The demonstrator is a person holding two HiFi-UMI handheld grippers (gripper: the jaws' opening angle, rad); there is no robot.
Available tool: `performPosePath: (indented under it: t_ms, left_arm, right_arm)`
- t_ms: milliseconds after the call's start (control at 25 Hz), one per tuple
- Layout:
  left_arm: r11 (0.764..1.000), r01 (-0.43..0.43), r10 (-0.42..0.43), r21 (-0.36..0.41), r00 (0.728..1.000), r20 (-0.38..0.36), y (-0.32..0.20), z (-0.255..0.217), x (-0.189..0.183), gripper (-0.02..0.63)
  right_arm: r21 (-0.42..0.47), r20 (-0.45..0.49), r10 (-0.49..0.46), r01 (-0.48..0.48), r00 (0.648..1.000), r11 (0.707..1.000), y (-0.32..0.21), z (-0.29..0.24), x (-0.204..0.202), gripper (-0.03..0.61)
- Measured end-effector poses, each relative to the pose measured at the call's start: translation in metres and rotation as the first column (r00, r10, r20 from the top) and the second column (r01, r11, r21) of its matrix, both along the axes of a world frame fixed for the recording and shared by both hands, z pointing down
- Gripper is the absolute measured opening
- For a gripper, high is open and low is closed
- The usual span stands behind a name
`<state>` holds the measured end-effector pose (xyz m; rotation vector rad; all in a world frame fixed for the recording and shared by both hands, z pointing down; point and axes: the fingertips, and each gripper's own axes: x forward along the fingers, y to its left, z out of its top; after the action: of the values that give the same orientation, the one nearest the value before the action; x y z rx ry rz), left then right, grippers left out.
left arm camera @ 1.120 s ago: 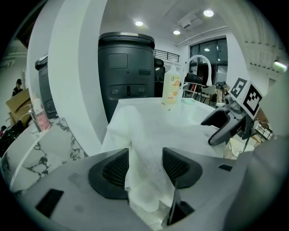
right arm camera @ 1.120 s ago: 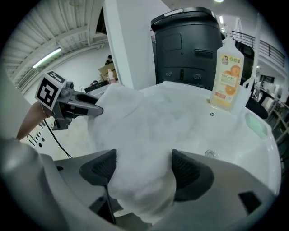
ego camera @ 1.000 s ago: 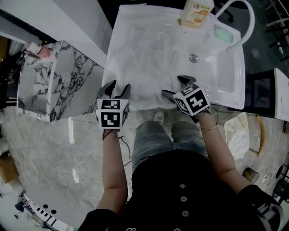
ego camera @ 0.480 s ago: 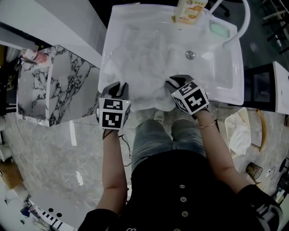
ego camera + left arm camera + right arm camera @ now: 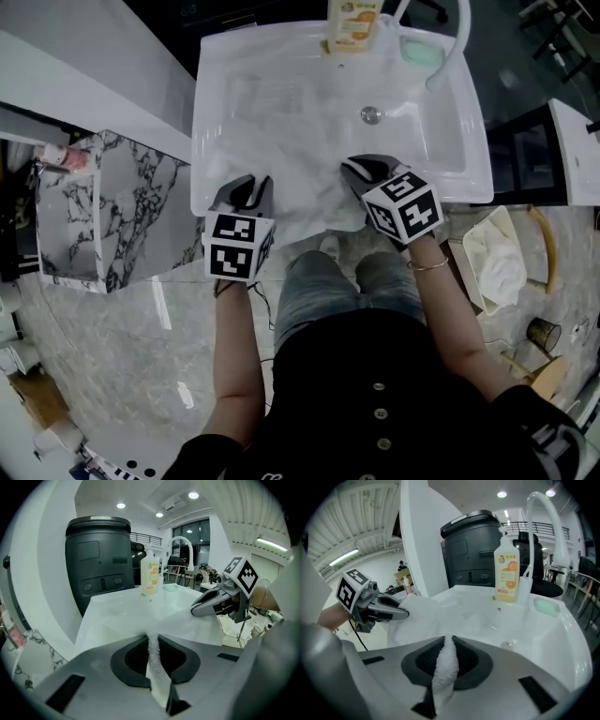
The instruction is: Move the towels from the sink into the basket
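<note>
Now the left claw (image 5: pixel 246 190), jaws just closed, pinches the fluffy white cloth towel (image 5: pixel 309 202) at the near edge of the white ceramic sink (image 5: pixel 431 150). The right claw (image 5: pixel 361 171) clamps the same towel.

Soft cloth on hard gloss

We found the towel (image 5: pixel 309 202) a white terry cloth, matt and nubbly; the sink (image 5: pixel 436 141) was smooth, glossy white, its drain (image 5: pixel 371 114) bright metal; the bottle (image 5: pixel 353 21) at top centre looked plastic; the cabinet (image 5: pixel 131 211) at left showed veined marble; the floor (image 5: pixel 122 319) shone like polished stone.
</note>
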<state>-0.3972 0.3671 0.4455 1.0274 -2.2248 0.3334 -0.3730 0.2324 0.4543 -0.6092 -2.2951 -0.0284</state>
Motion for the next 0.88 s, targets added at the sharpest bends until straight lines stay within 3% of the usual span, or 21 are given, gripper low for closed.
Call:
performPosePath:
  t_ms: [200,440,600,880]
  left_arm:
    - [0.993,-0.117,0.116,0.028,0.993,0.017,-0.043,-0.009,0.003,0.035]
    - [0.968,-0.244,0.242,0.06,0.969,0.049,-0.086,-0.027,0.013,0.035]
    - [0.94,-0.33,0.324,0.093,0.943,0.072,-0.118,-0.039,0.023,0.035]
    - [0.881,-0.455,0.442,0.128,0.889,0.121,-0.174,-0.064,0.042,0.034]
  right_arm:
    - [-0.038,0.043,0.099,-0.097,0.994,0.995,-0.027,-0.02,0.002,0.041]
    - [-0.049,0.103,0.193,-0.189,0.976,0.981,-0.056,-0.049,0.015,0.041]
    - [-0.058,0.13,0.26,-0.255,0.957,0.965,-0.079,-0.061,0.029,0.041]
    - [-0.157,0.152,0.384,-0.362,0.911,0.919,-0.121,-0.082,0.057,0.041]
